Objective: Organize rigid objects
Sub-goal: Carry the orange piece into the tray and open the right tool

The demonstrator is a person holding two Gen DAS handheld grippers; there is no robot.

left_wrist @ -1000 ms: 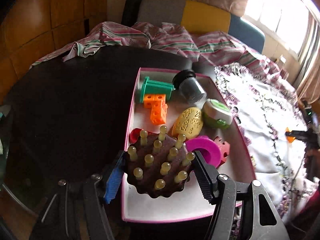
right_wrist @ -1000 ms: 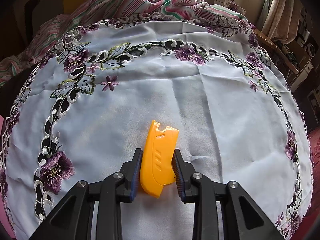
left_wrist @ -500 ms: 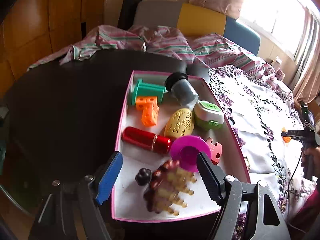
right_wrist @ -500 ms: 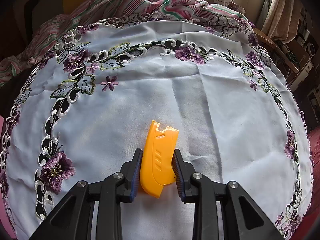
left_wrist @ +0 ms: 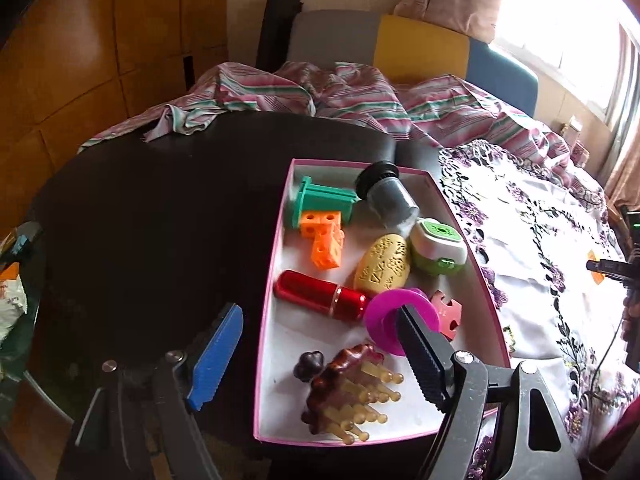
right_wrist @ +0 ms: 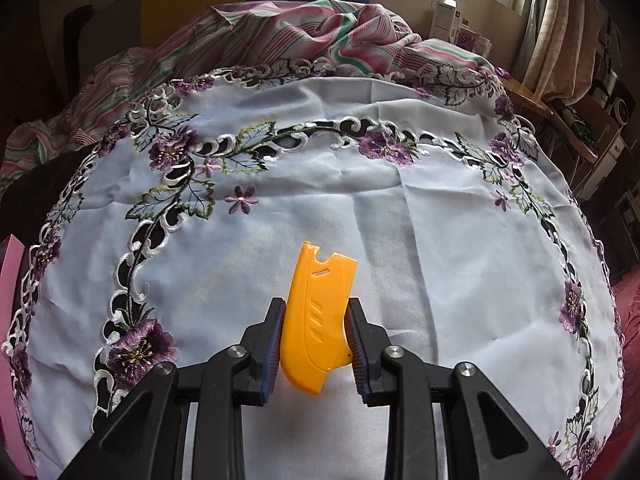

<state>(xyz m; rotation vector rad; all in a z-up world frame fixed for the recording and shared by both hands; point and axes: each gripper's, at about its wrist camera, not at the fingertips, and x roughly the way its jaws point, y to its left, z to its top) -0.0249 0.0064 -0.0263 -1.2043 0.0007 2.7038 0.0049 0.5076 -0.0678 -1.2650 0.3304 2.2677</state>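
Observation:
In the left wrist view a pink-rimmed white tray (left_wrist: 267,312) holds a brown massager with yellow pegs (left_wrist: 352,392), a red cylinder (left_wrist: 320,296), a magenta ring (left_wrist: 384,316), orange cubes (left_wrist: 326,240), a teal spool (left_wrist: 320,202), a yellow oval (left_wrist: 384,268), a green-white case (left_wrist: 438,246) and a dark jar (left_wrist: 390,200). My left gripper (left_wrist: 320,344) is open and empty above the tray's near end. In the right wrist view my right gripper (right_wrist: 316,324) is shut on an orange plastic cutter (right_wrist: 318,312), just above the white embroidered cloth (right_wrist: 400,220).
The tray sits on a dark round table (left_wrist: 160,220). Striped fabric (left_wrist: 340,96) is bunched at the table's far side, with a chair back (left_wrist: 420,48) behind. The embroidered cloth (left_wrist: 528,240) covers the table's right part. The tray's pink edge (right_wrist: 8,280) shows at far left.
My left gripper opened and let the brown massager drop into the tray, where it now lies on its side; the gripper then drew back and up. The right gripper and cutter stayed still.

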